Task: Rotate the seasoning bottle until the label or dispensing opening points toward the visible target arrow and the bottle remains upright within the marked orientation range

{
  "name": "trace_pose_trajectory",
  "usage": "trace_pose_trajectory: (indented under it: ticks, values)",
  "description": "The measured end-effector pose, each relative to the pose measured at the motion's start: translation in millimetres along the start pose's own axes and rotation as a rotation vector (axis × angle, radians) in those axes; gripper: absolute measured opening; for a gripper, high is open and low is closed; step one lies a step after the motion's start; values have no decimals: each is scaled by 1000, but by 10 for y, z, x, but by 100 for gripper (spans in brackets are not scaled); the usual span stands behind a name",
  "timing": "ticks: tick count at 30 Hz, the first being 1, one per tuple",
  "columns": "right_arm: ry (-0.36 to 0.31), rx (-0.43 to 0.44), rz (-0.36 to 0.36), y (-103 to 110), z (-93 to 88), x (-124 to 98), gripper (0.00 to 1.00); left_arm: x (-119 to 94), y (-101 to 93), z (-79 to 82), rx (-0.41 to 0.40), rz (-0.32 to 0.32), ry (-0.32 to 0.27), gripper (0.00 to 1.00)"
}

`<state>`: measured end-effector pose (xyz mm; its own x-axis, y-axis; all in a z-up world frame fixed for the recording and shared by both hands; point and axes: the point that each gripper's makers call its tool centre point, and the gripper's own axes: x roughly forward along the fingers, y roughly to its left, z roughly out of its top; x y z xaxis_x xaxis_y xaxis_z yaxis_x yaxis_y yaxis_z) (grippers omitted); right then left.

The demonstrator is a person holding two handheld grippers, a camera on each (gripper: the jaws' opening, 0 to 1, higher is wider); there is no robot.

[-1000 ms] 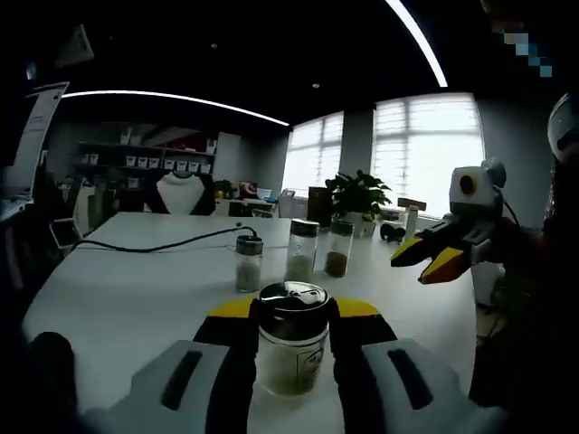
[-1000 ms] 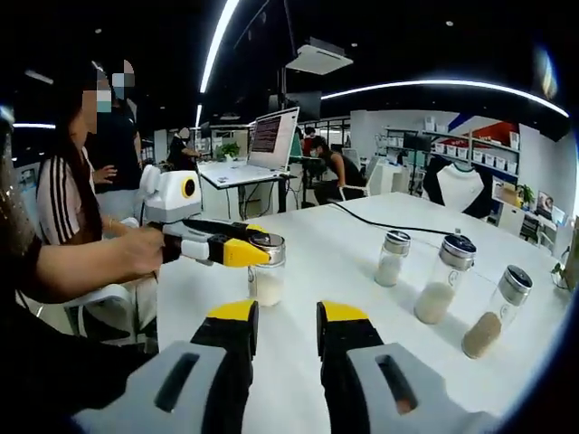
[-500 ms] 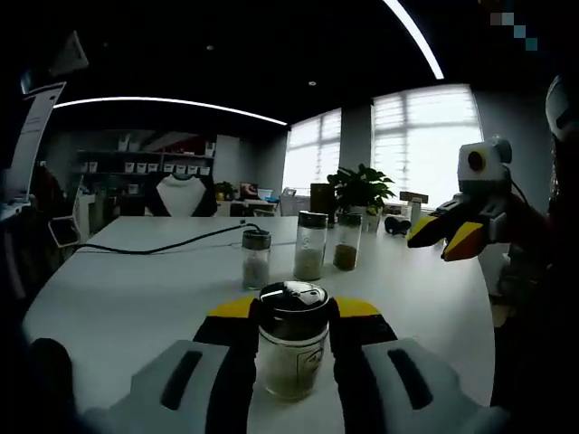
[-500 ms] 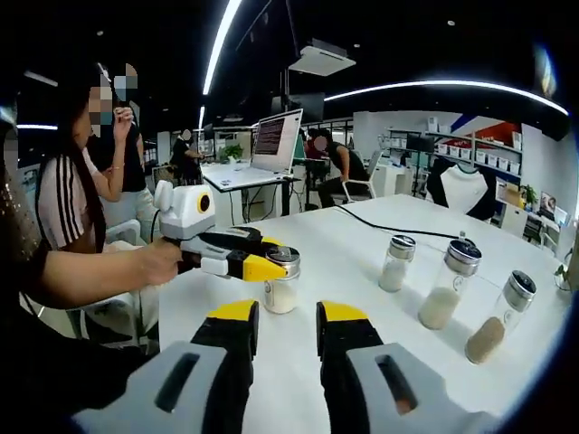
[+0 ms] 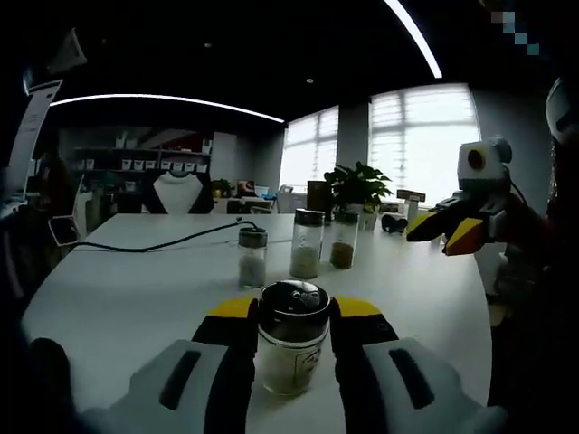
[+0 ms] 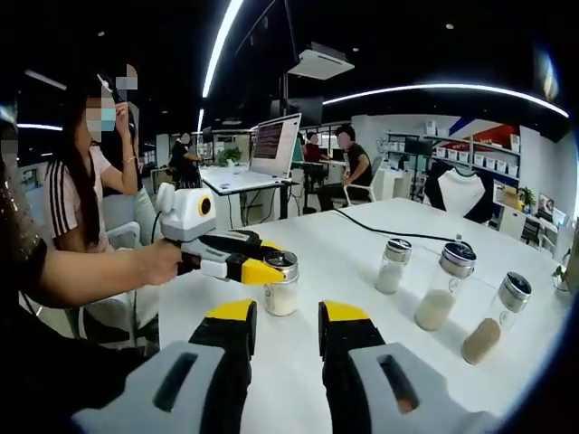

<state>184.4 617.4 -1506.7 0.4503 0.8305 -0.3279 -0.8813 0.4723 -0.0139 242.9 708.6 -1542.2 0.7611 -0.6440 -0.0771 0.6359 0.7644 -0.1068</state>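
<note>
Squat clear-glass seasoning bottle (image 5: 291,348), domed metal cap, between left gripper (image 5: 291,316) jaws.

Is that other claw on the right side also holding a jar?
No, the right gripper has nothing between its jaws; only the left gripper clamps the seasoning bottle.

A person's hand (image 6: 154,262) grips the left gripper (image 5: 291,312), its jaws closed on a bottle (image 5: 291,337), while the right gripper (image 6: 285,316) hovers apart with jaws parted.
</note>
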Motion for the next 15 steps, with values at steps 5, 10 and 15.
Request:
trace_pose_trajectory:
  ticks: [5, 10, 15]
  values:
    - [-5, 2, -5, -8, 7, -19, 24, 0, 11, 59, 2, 6, -8, 34]
    - [-12, 3, -12, -21, 9, -13, 26, -21, 10, 116, -4, 42, -7, 41]
    - [-12, 15, -29, -59, -95, 23, 27, -74, -6, 174, -15, 107, -2, 48]
